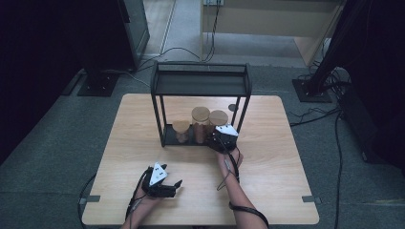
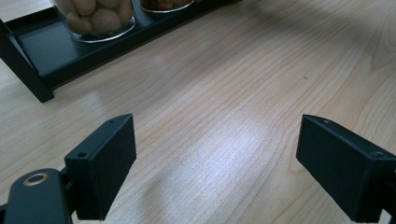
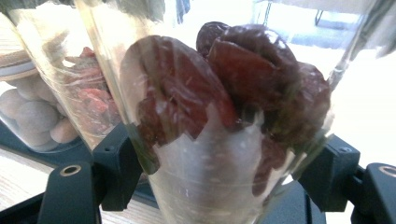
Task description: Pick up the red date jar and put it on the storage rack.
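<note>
Glass was what the right gripper [image 3: 219, 186] held: a tall clear glass jar with dark red dried fruit inside [image 3: 224, 116]. Its two black jaws sat one on each side of the jar, and they looked pressed against the glass, though the picture was so close and blurry that I could not be fully sure. The jar leaned a little in the right gripper view, maybe because the hand was tipping it to get it past the frame.

From the high view, that jar with its round light wooden lid [image 1: 218, 117] stood at the right end of the low shelf of a black metal rack [image 1: 200, 76]. The right gripper [image 1: 220, 138] reached in from the front, where the rack was open, so that was likely the easy way to take a jar.

Next to it stood a second clear jar with small reddish bits [image 3: 81, 93], and then a shorter clear jar of pale round nuts [image 3: 32, 116]. All three sat in a row on the shelf, close together, with the held jar touching or almost touching its neighbour.

The left gripper [image 1: 167, 185] rested low over the pale wooden table [image 1: 267, 191], well apart from the rack. Its jaws stood wide with nothing between them, just bare wood below. It seemed to be waiting its turn.
</note>
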The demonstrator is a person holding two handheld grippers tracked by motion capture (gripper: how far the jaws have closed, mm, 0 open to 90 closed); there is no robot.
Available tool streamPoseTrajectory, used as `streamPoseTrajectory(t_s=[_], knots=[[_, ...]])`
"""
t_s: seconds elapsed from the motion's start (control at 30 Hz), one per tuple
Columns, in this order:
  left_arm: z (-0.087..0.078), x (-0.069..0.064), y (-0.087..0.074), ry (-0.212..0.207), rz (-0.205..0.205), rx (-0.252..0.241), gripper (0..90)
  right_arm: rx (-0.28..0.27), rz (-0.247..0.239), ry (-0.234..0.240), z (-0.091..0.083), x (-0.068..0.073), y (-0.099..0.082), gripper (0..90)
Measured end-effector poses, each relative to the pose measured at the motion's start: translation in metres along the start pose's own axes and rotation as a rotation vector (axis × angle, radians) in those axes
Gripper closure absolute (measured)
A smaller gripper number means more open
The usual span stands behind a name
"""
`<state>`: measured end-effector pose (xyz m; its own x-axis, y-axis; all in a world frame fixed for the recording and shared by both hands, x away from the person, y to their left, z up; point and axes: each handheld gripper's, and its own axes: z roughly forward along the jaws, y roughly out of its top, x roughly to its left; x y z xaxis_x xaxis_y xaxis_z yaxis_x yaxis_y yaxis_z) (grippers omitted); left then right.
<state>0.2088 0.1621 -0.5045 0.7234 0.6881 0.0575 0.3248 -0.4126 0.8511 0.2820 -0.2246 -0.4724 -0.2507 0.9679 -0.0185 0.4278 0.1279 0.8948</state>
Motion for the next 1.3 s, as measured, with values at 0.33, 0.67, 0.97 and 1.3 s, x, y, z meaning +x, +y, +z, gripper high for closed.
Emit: streamPoseTrajectory(t_s=[0.33, 0.67, 0.97, 1.3], knots=[[0.0, 0.0, 0.0, -0.001, 0.001, 0.0, 12.0, 0.005, 0.002, -0.015, 0.004, 0.005, 0.0, 24.8], [0.0, 0.0, 0.0, 0.0, 0.004, 0.001, 12.0, 0.017, 0.016, 0.002, 0.009, 0.002, 0.003, 24.8], [0.0, -0.001, 0.0, 0.001, 0.006, 0.001, 12.0, 0.026, 0.025, 0.005, 0.014, 0.0, 0.004, 24.8], [0.0, -0.001, 0.0, -0.001, 0.005, 0.001, 11.9, 0.026, 0.039, -0.006, 0.019, 0.001, 0.005, 24.8]])
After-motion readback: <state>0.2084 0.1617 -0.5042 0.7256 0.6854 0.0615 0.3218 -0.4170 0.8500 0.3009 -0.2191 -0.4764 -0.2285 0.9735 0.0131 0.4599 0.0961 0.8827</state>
